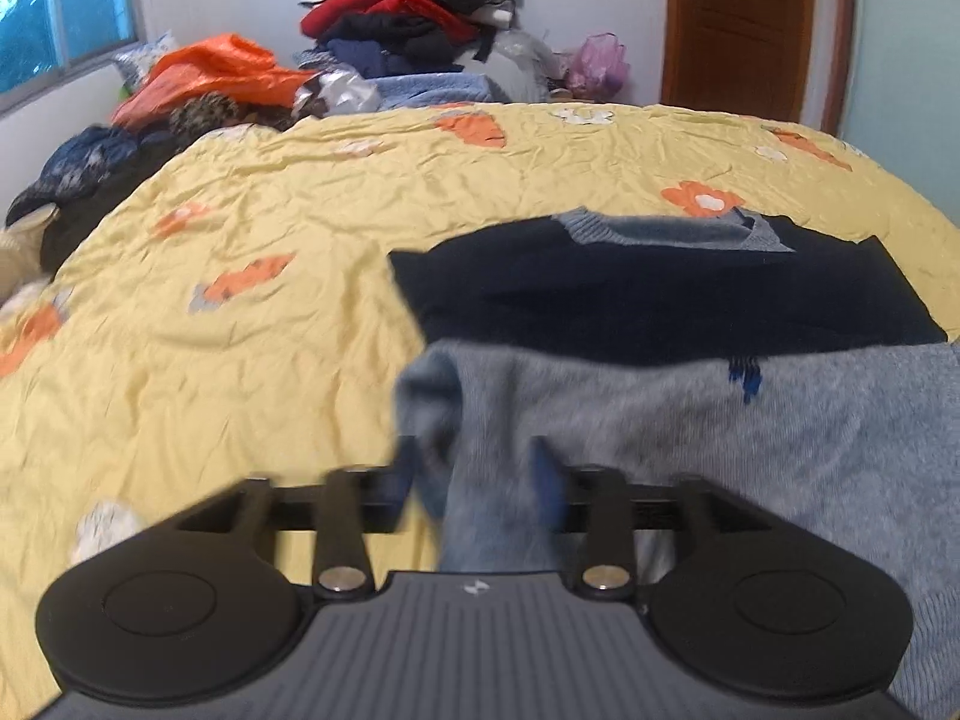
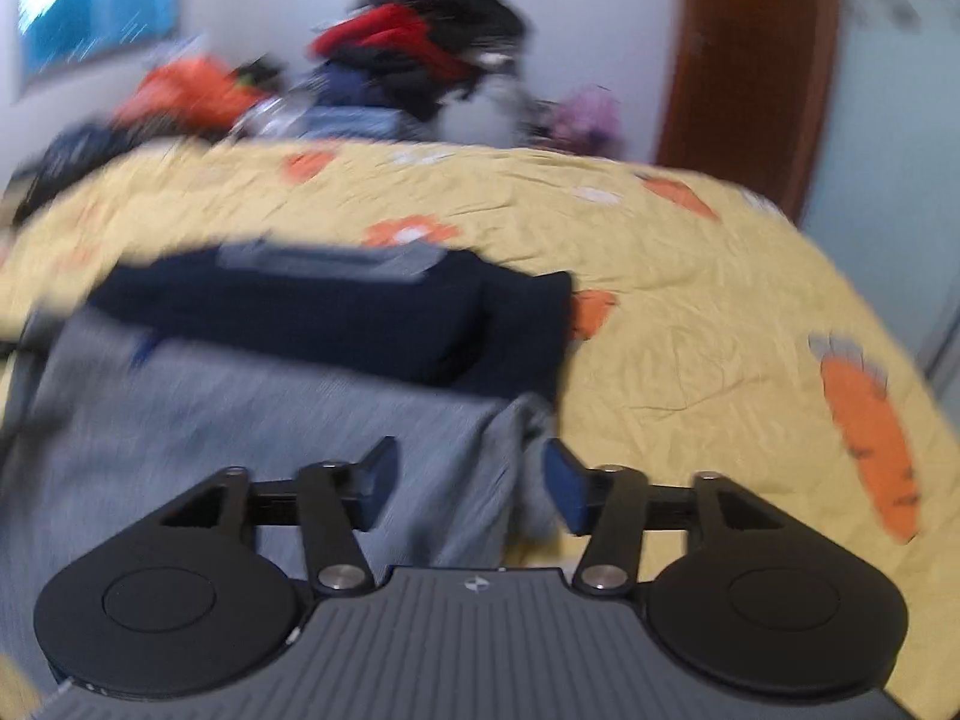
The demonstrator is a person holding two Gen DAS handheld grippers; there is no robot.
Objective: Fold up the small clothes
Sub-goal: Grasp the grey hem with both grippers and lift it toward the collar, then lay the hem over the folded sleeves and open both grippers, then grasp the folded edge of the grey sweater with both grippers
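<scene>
1. Sweater (image 1: 690, 414), grey knit with a dark navy upper band and a grey collar, lies flat on the yellow bedspread (image 1: 240, 276); in the left wrist view it fills the area from centre toward 3 o'clock, and in the right wrist view from centre toward 9 o'clock.
2. Left gripper (image 1: 477, 477) has its jaws parted, with a raised fold at the sweater's left edge between them; the pads stand apart from the cloth on both sides as far as the blur allows, so the fingers look released.
3. Right gripper (image 2: 471, 483) also has its jaws spread, and the sweater's right edge bunches up between them; a gap shows beside each blue pad, so the cloth is let go.
4. Bedspread carries orange carrot and flower prints; one large carrot (image 2: 870, 438) sits at 3 o'clock in the right wrist view.
5. Clothes pile (image 1: 414, 12) in red, black and blue rises at 12 o'clock beyond the bed, with an orange bag (image 1: 216, 72) at 10 o'clock.
6. Window (image 1: 54, 6) is at 10 o'clock and a brown door (image 1: 738, 24) at 1 o'clock.
</scene>
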